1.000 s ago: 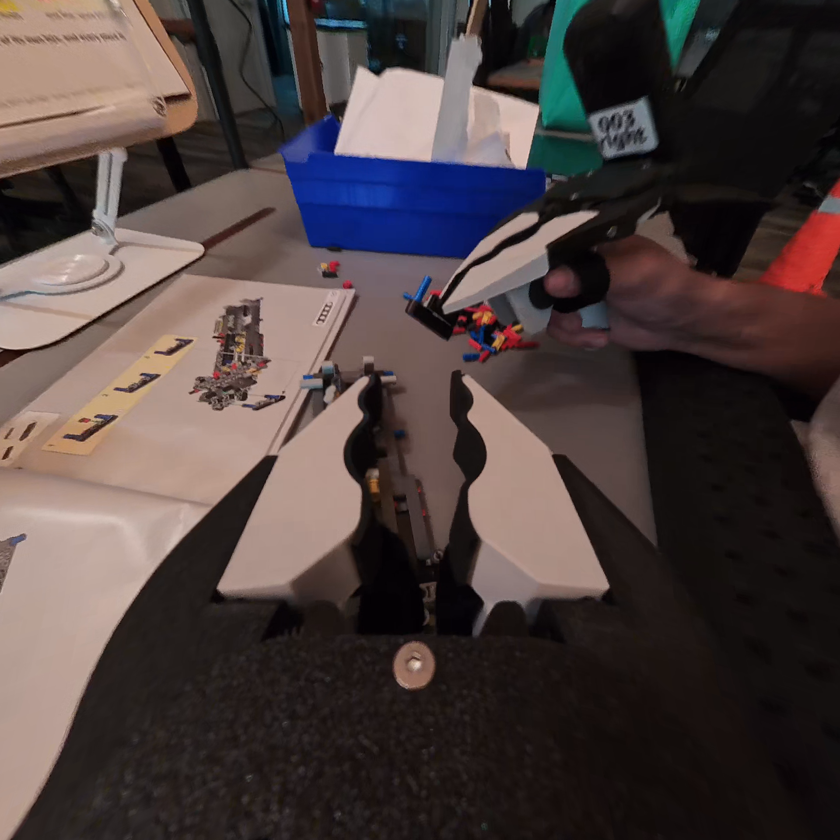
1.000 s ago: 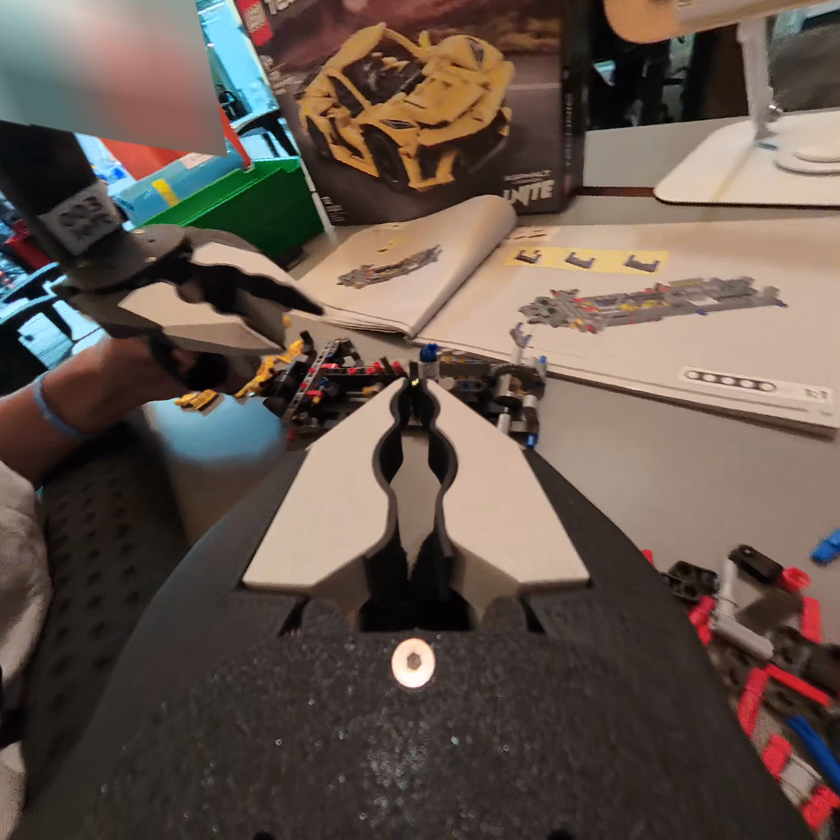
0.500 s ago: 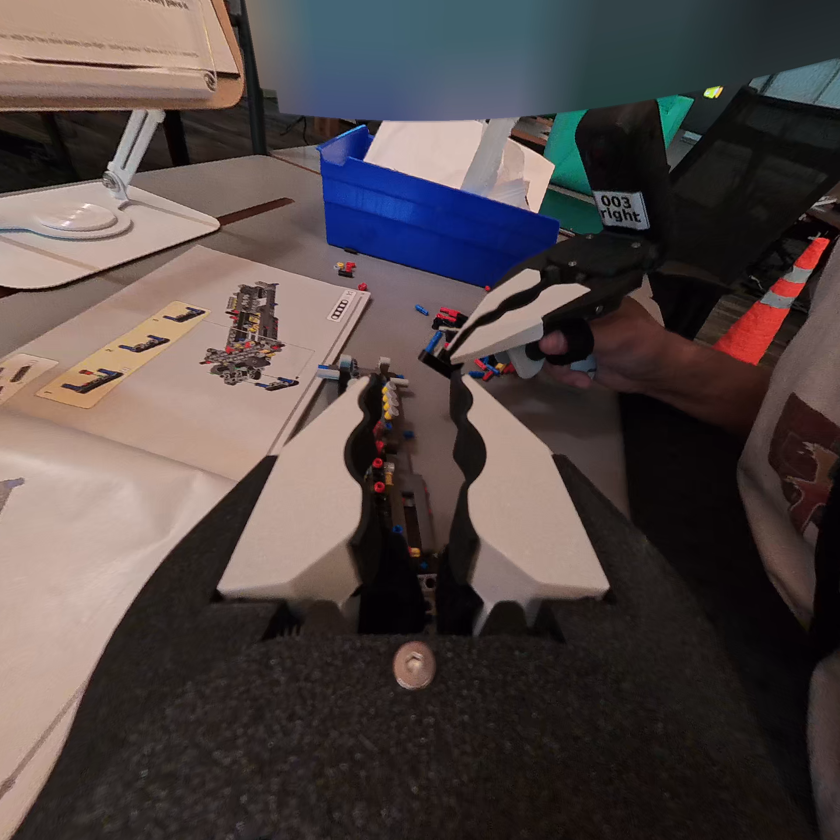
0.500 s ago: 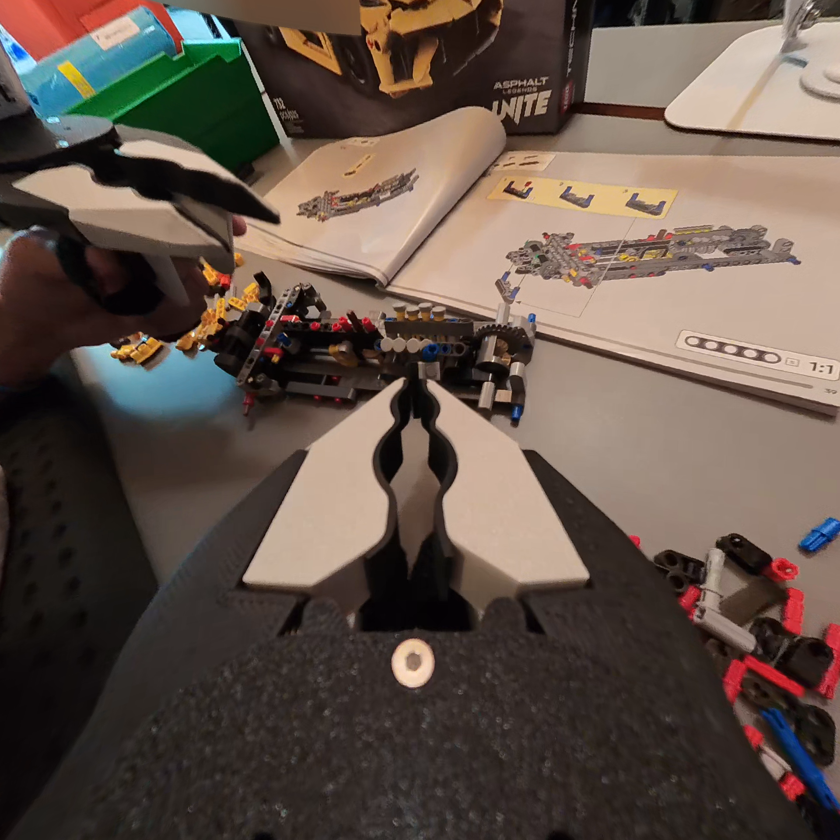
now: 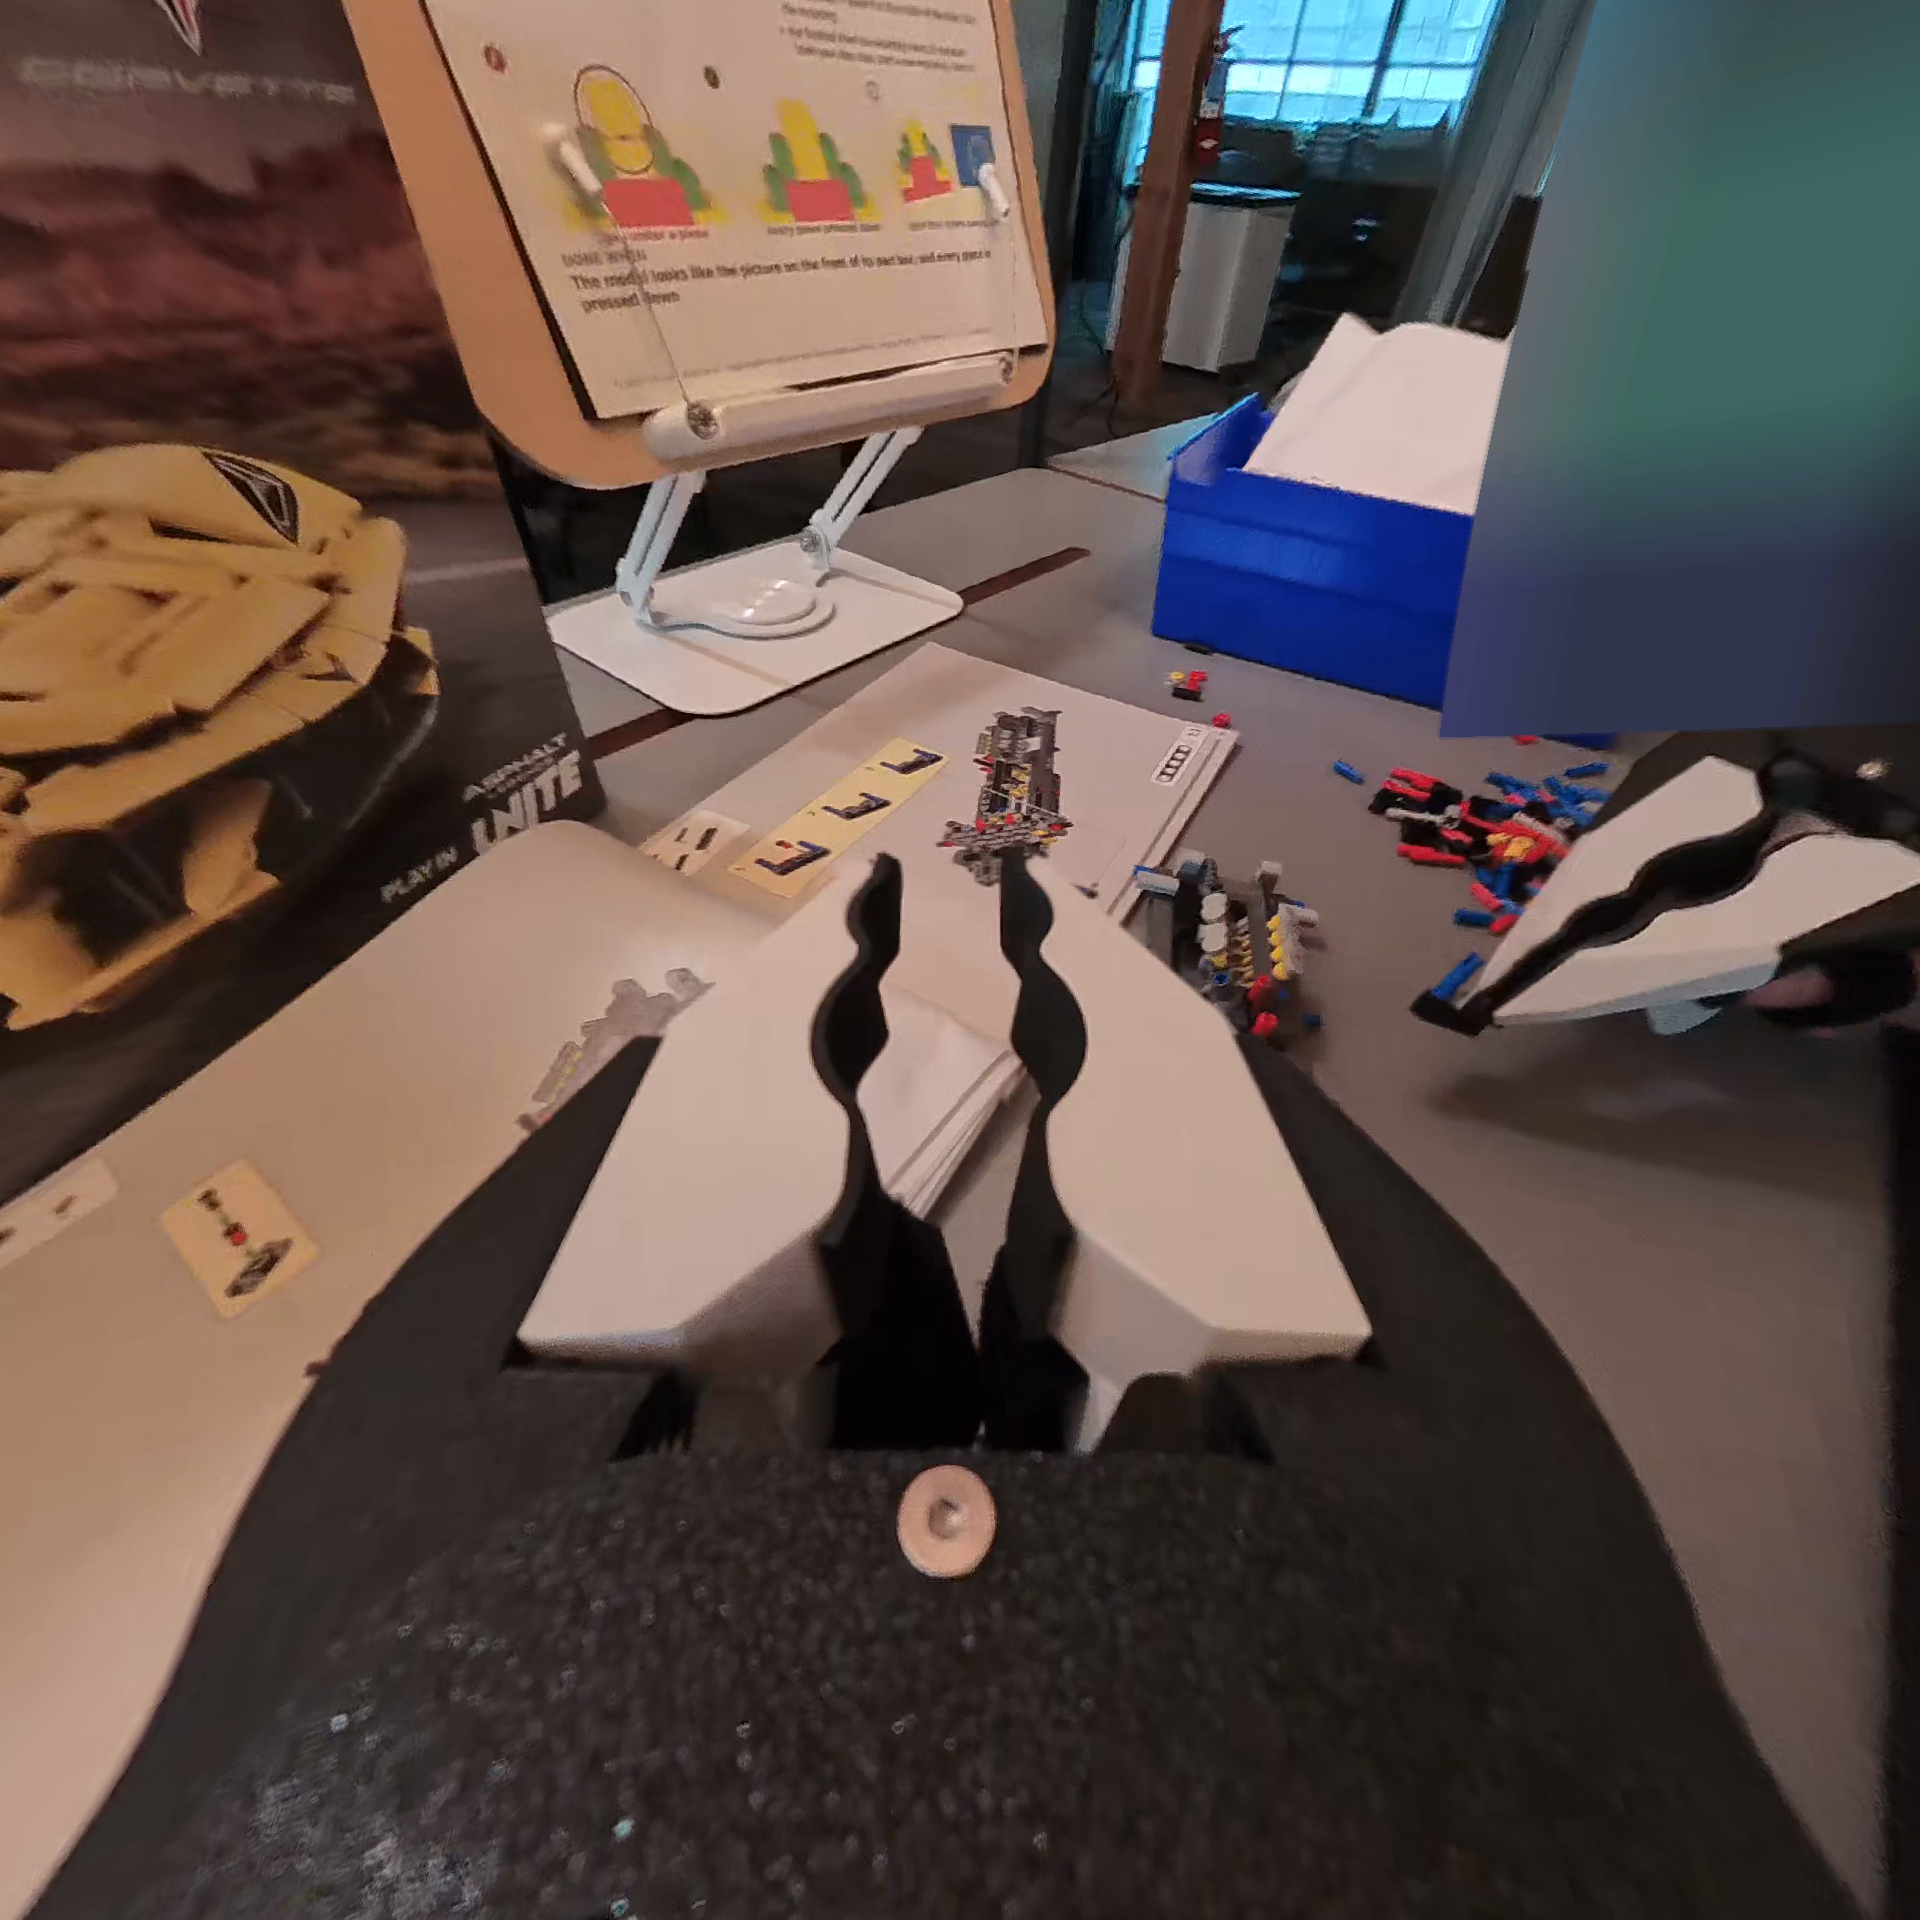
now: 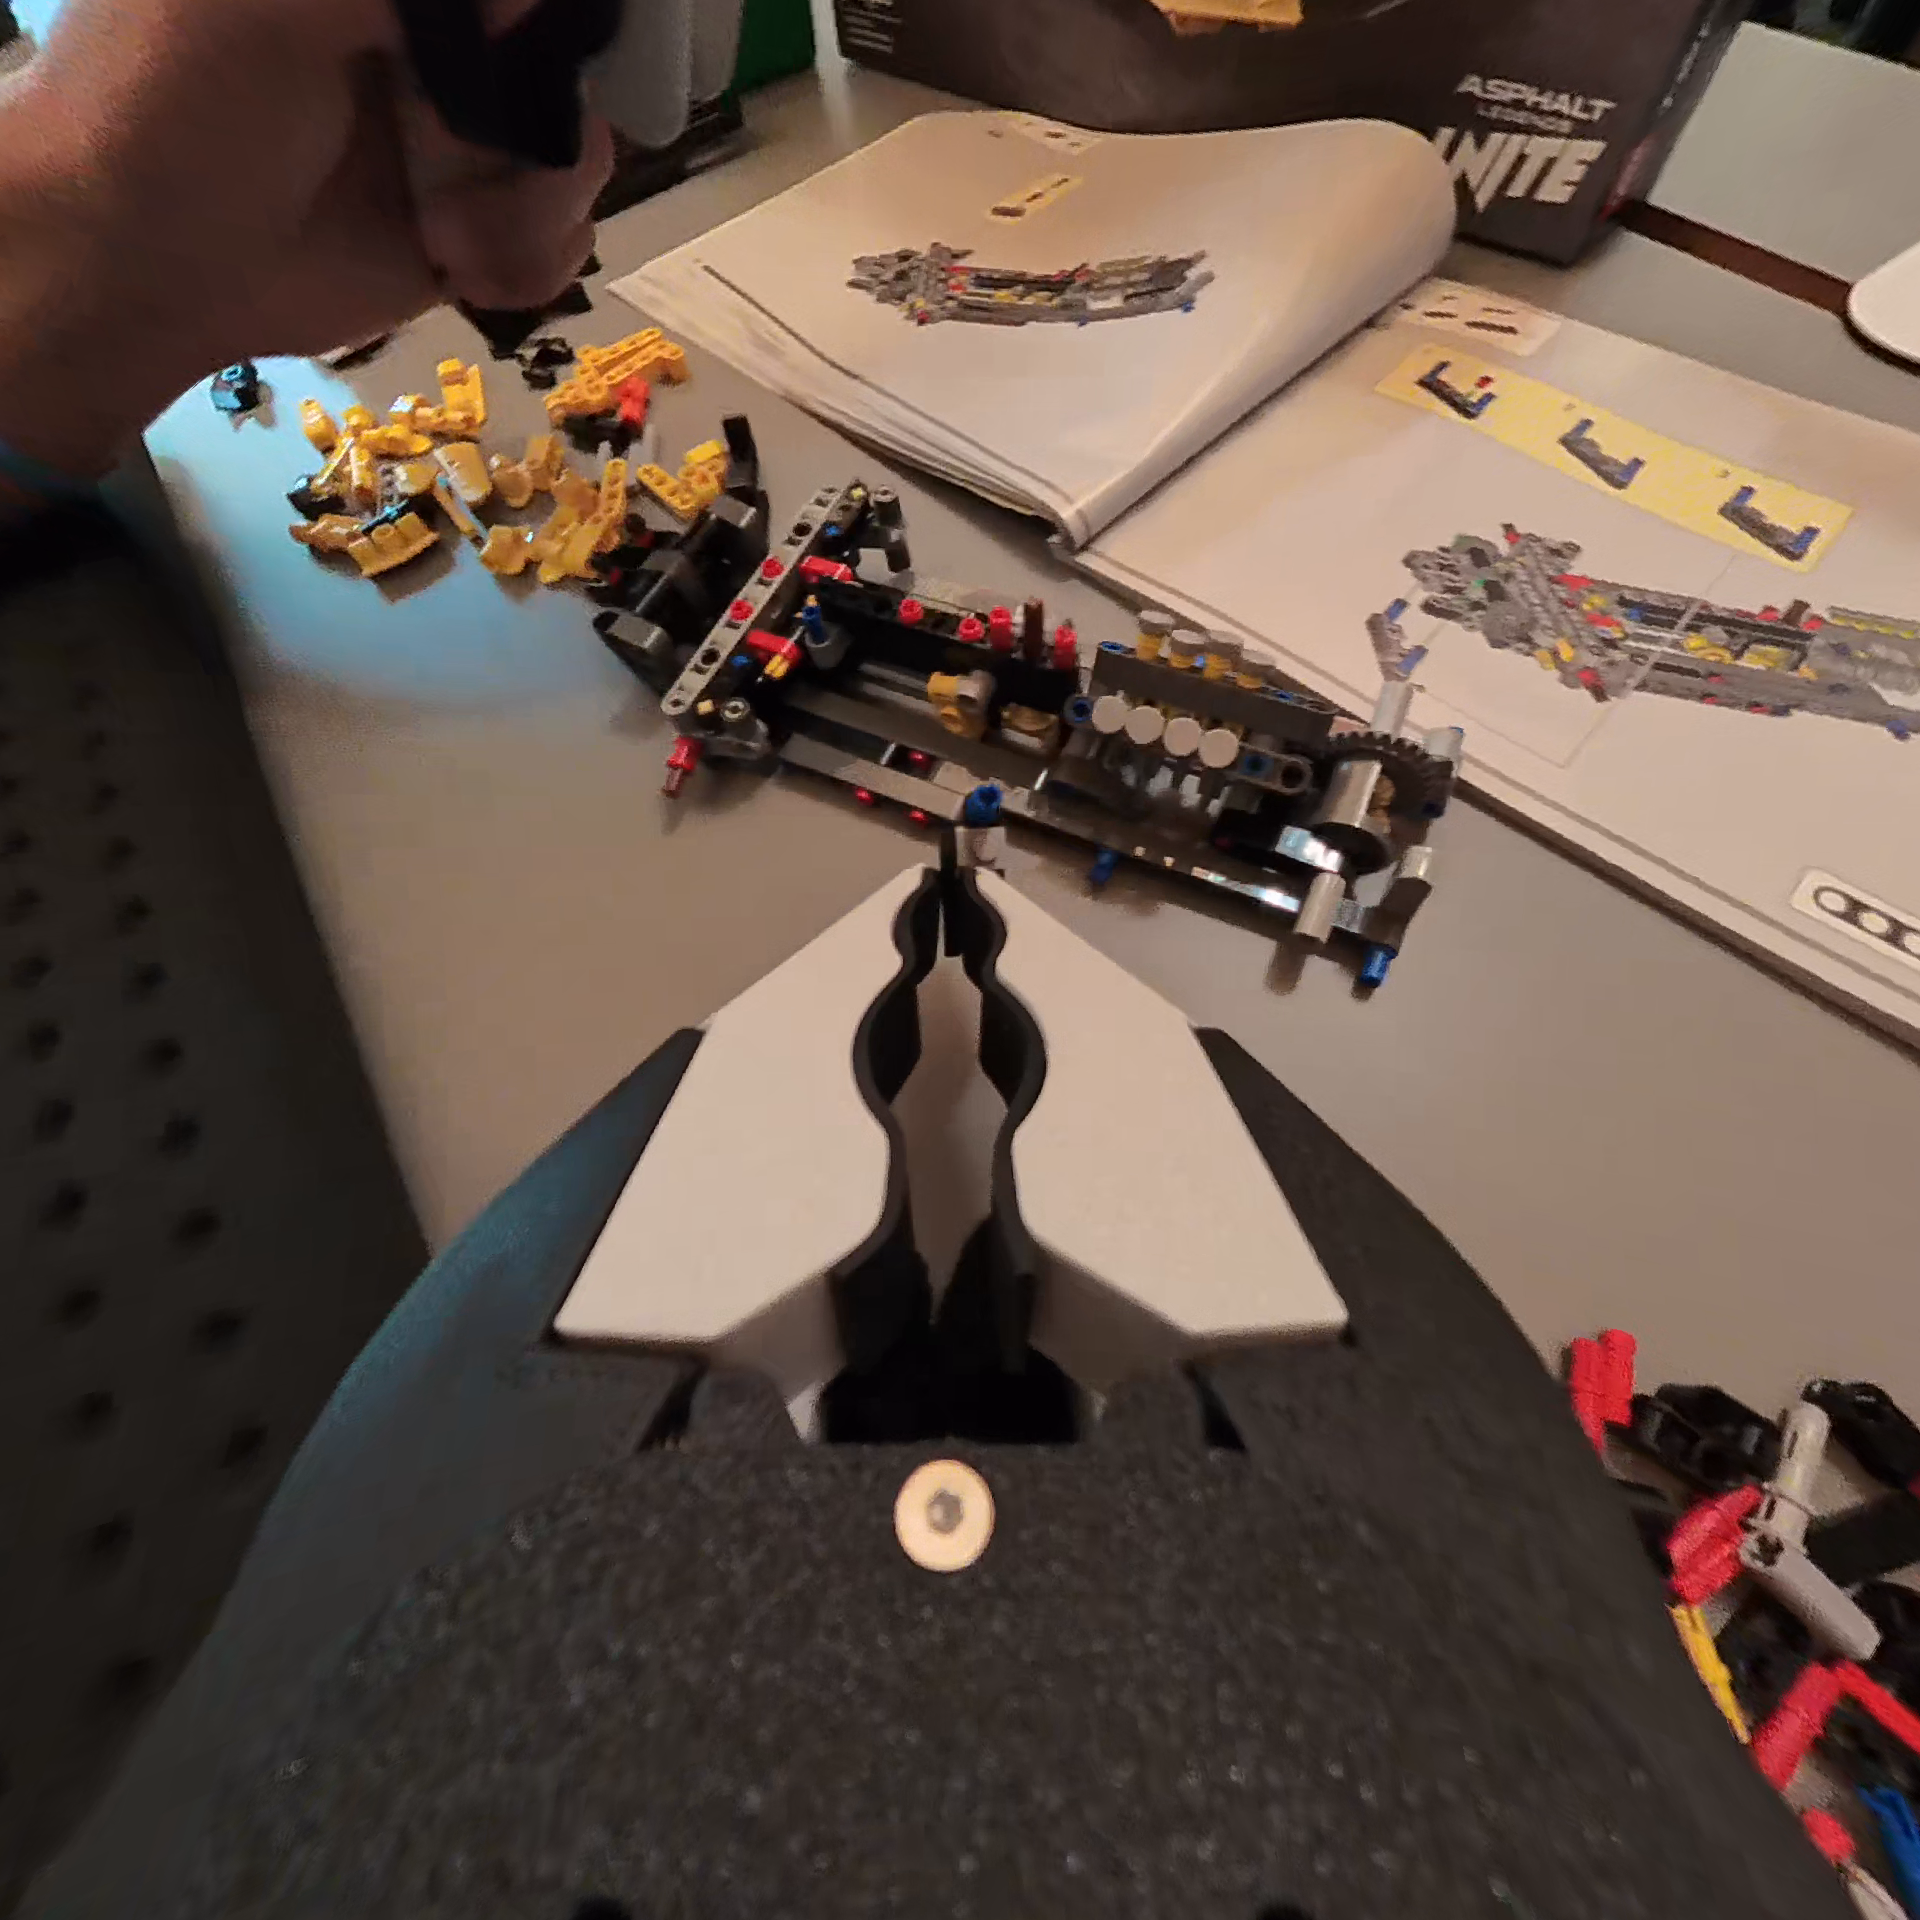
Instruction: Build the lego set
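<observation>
The right hand-held gripper pinches a thin black piece with a small grey-and-blue connector at its tip, just in front of the long lego chassis lying on the grey surface. The left hand-held gripper, fingers apart and empty, hovers above the open instruction booklet. Behind the chassis lie yellow pieces and the set's box.

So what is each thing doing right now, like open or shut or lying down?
left tongs: open, nothing between them
right tongs: shut on a small black piece
lego car frame: half built, lying flat on the table
instruction book: open, lying on the table
yellow pieces: loose in a pile
blue bin: upright, white paper inside
</observation>
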Action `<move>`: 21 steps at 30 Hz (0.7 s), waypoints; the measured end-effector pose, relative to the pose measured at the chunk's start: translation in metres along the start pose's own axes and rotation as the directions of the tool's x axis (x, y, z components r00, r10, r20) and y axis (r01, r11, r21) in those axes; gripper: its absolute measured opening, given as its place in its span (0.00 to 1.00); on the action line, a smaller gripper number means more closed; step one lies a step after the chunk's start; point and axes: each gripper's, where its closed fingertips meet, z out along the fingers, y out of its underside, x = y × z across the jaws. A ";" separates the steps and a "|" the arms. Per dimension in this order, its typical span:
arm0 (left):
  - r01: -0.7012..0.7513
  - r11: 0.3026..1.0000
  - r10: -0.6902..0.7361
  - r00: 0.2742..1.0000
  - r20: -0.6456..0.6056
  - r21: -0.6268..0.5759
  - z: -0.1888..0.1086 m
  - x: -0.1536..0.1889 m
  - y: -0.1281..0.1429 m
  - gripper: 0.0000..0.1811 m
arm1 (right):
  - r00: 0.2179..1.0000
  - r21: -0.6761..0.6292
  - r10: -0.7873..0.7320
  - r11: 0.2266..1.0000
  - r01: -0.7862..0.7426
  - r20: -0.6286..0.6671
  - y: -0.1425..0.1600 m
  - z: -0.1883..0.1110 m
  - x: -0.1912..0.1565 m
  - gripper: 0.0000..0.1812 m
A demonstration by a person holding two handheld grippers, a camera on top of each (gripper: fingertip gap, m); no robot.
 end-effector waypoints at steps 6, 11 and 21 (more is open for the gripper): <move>0.006 0.999 -0.007 1.000 0.018 0.048 -0.005 -0.004 -0.008 0.08 | 0.999 0.006 -0.051 0.999 0.051 -0.007 -0.002 -0.001 -0.006 0.01; 0.005 0.999 -0.006 1.000 0.008 0.046 -0.004 0.000 -0.008 0.08 | 0.999 0.006 -0.049 0.999 0.049 -0.009 -0.001 -0.001 -0.007 0.01; -0.016 0.999 0.016 1.000 -0.004 0.050 -0.002 0.009 -0.009 0.08 | 0.994 -0.052 -0.109 0.993 0.108 -0.015 0.007 0.005 -0.012 0.01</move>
